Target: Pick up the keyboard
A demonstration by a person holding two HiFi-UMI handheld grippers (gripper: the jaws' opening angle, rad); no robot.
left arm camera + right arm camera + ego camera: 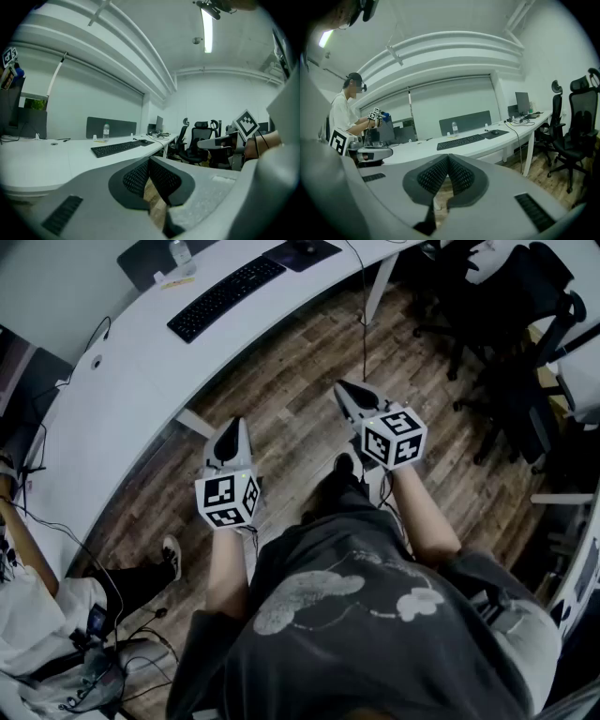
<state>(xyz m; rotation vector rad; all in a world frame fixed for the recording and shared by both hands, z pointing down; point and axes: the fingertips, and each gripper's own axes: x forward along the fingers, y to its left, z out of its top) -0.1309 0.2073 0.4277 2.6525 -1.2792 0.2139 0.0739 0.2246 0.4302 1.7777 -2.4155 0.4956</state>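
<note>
A black keyboard [225, 296] lies on the long white desk [112, 381] at the top of the head view, far from both grippers. It shows too in the left gripper view as the keyboard [116, 148] and in the right gripper view as the keyboard [461, 141]. My left gripper [232, 433] hangs over the wooden floor, shut and empty. My right gripper [345, 395] is also shut with nothing in it, held over the floor a little nearer the desk. Both point toward the desk.
A water bottle [181, 256] and a dark mouse pad with a mouse [302, 249] sit by the keyboard. Black office chairs [511, 352] stand at the right. Another person [344, 115] works at the left. A desk leg [373, 287] and cables run down near the right gripper.
</note>
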